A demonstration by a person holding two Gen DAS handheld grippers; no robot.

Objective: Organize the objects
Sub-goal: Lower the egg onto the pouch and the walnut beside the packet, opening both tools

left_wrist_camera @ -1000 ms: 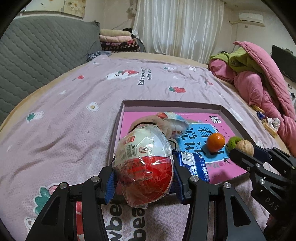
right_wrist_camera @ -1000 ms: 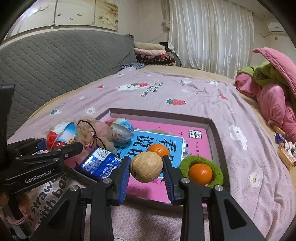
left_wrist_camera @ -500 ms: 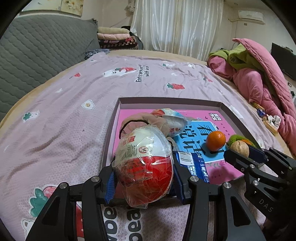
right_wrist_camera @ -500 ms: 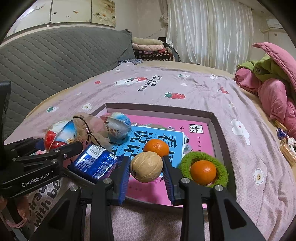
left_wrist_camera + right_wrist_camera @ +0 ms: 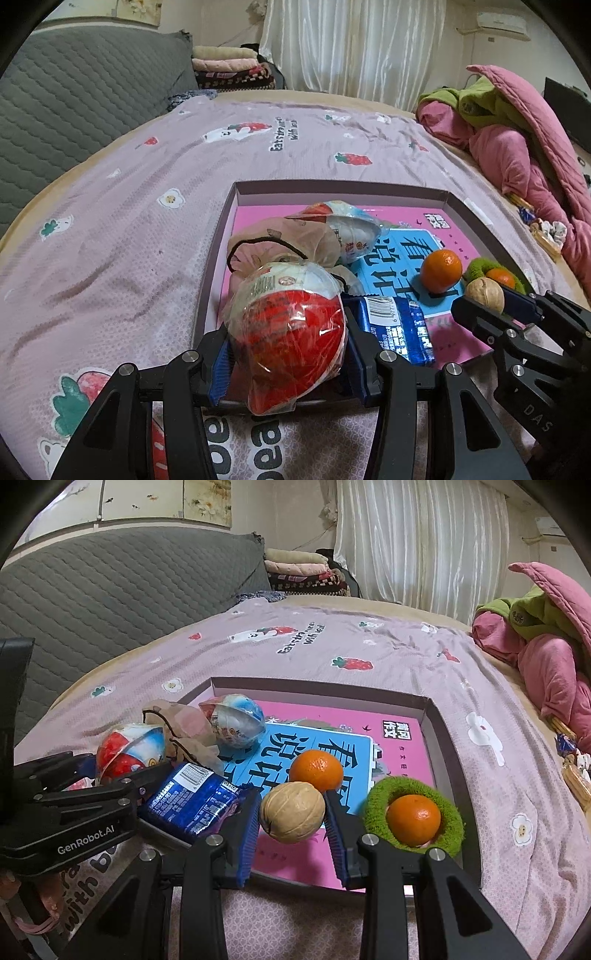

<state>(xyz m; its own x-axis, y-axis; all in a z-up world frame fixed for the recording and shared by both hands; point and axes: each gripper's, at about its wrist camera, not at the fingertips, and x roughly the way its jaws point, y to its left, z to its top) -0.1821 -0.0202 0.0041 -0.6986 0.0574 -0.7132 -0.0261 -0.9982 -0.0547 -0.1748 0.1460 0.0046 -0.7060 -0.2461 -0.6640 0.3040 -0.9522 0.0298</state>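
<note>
My left gripper (image 5: 290, 354) is shut on a red and white wrapped egg toy (image 5: 290, 328), held over the near left corner of the shallow box (image 5: 332, 186). My right gripper (image 5: 291, 818) is shut on a walnut (image 5: 291, 812) over the box's near edge; the walnut also shows in the left wrist view (image 5: 484, 293). In the box lie a pink and blue book (image 5: 347, 746), a blue snack packet (image 5: 190, 803), a second egg toy (image 5: 236, 720), a beige pouch (image 5: 184, 723), a loose orange (image 5: 316, 770) and an orange in a green ring (image 5: 413, 818).
The box (image 5: 439, 738) sits on a pink strawberry-print bedspread (image 5: 129, 221). A grey quilted headboard (image 5: 110, 590) stands at the left. Pink and green bedding (image 5: 517, 140) is piled at the right. Small items (image 5: 572, 768) lie at the bed's right edge.
Both grippers have moved forward toward the box with their loads still held. The egg toy and walnut now sit lower and closer to the box's near edge.
</note>
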